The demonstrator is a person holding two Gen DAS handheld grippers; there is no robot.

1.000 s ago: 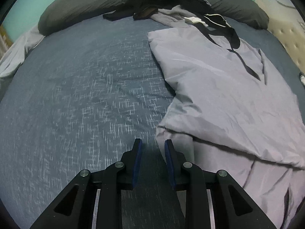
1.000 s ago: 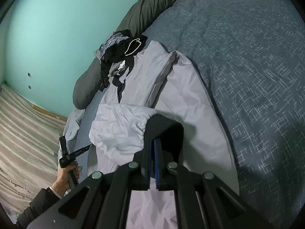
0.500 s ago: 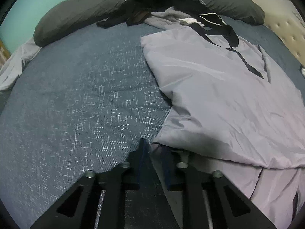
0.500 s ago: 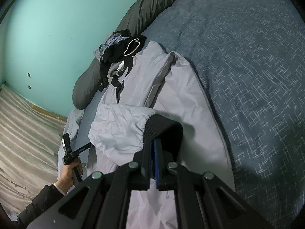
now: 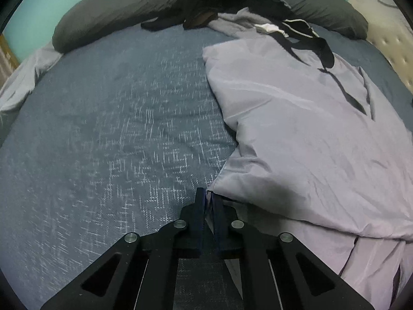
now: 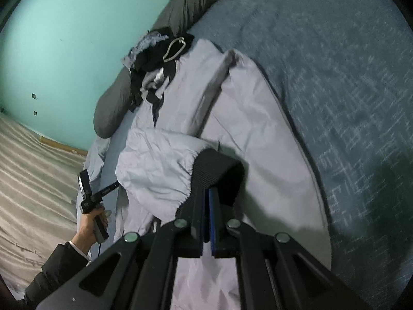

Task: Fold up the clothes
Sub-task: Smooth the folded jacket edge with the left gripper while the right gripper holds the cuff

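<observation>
The left gripper had just been closing, and its jaws stood clamped on the near corner of the jacket, a thin fold of lilac cloth pinched between the blue pads at the fingertips. That corner lay at the jacket's left edge, where the cloth met the bare bedspread. From the jaws the jacket ran up and to the right, spread mostly flat, with a second layer showing under its near hem.

In the right wrist view, the right gripper was clenched on the sleeve's black ribbed cuff. The cuff wrapped over the fingertips, and the pads met with the knit caught between them. The sleeve bunched to the left of the jaws, lifted off the jacket body beneath it. Low on the left, a hand in a dark sleeve gripped the handle of the left gripper, whose fingers reached to the jacket's edge there.

Beyond the jaws, the jacket's black zip line and collar pointed toward the head of the bed. A pile of dark and grey clothes lay there, touching the collar end, with a white drawcord on top. Behind the pile, dark grey pillows ran along the edge of the bed. A green wall rose past them.
</observation>
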